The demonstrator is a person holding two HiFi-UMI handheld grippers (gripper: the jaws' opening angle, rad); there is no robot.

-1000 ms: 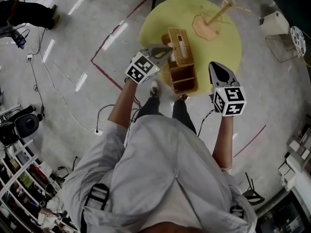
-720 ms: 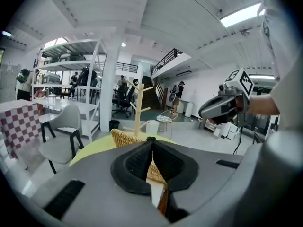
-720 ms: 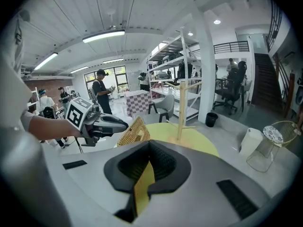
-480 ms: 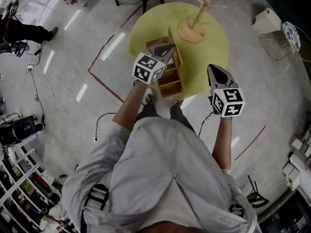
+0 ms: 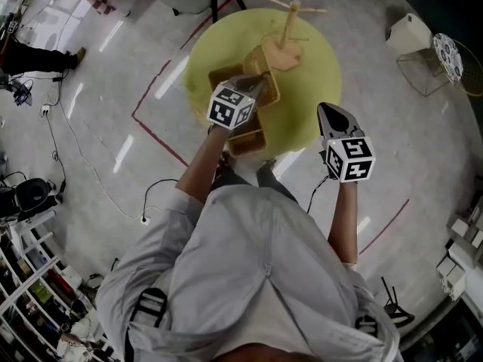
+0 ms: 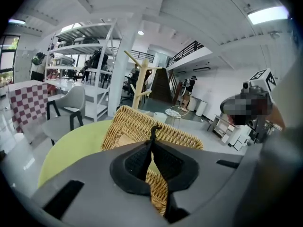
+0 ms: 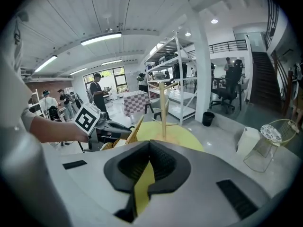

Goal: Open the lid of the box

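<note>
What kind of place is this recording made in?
Probably a large open lab or workshop hall: tall metal shelving, a staircase up to a railed mezzanine, and cables with red tape lines across the floor.

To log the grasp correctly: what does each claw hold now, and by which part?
Left claw: shut on the tan woven wicker box lid, at its near edge. Right claw: shut, holding nothing.

Colours and patterns: round table and surroundings.
The table (image 5: 317, 74) is finished in pale yellow-green. The box (image 5: 245, 138) and lid (image 6: 128, 126) are woven in tan wicker, and the stand (image 5: 288, 29) is pale wood. The left gripper (image 5: 260, 81) and right gripper (image 5: 326, 110) are grey with black pads, and their cubes are marked in black-and-white squares. The floor (image 5: 90, 127) is grey, lined in red. The cloth (image 6: 26, 103) is checked red and white.
</note>
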